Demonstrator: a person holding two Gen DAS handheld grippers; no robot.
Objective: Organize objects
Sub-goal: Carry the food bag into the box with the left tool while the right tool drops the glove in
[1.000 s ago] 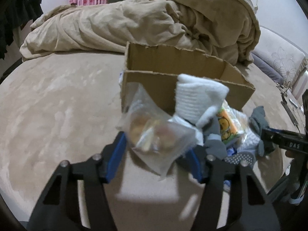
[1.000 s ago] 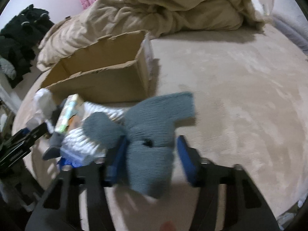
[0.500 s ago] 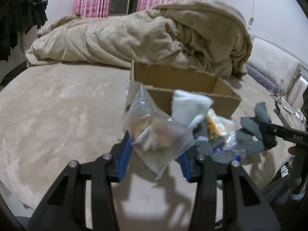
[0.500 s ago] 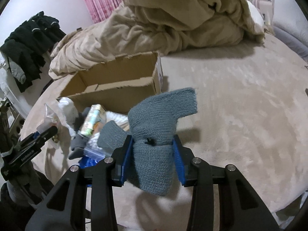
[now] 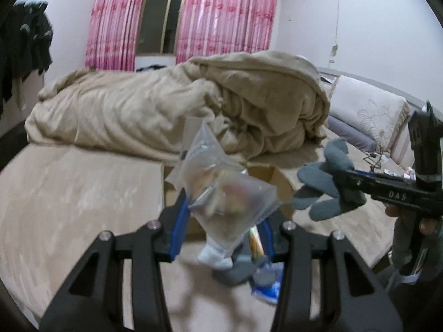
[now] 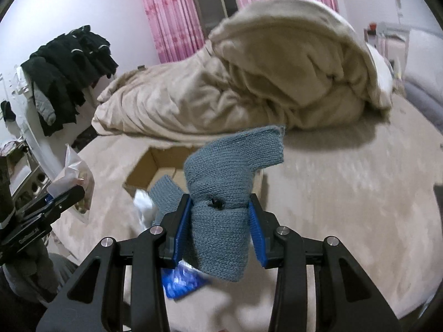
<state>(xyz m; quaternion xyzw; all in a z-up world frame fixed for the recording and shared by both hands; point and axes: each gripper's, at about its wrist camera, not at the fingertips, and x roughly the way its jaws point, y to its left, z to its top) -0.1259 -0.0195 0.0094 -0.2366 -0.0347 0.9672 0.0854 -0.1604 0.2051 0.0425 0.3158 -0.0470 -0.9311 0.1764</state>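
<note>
My left gripper (image 5: 224, 215) is shut on a clear plastic bag (image 5: 221, 188) with small items inside, held up above the bed. My right gripper (image 6: 220, 215) is shut on a grey-blue knitted sock (image 6: 227, 182), also lifted; the sock shows in the left wrist view (image 5: 324, 182) at the right. An open cardboard box (image 6: 155, 166) sits on the bed beyond both grippers, partly hidden by the bag and the sock. A white sock (image 5: 213, 257), a blue packet (image 5: 267, 287) and a yellow-green packet (image 5: 256, 244) lie on the bed below.
A crumpled beige duvet (image 5: 171, 110) fills the back of the bed. The beige bed sheet (image 6: 346, 188) stretches to the right. Dark clothes (image 6: 66, 63) hang at the left. A pillow (image 5: 368, 116) lies at the right. Pink curtains (image 5: 227, 13) hang behind.
Both grippers have risen from the pile, lifting the bag and the sock. The box and the loose items now lie lower in both views.
</note>
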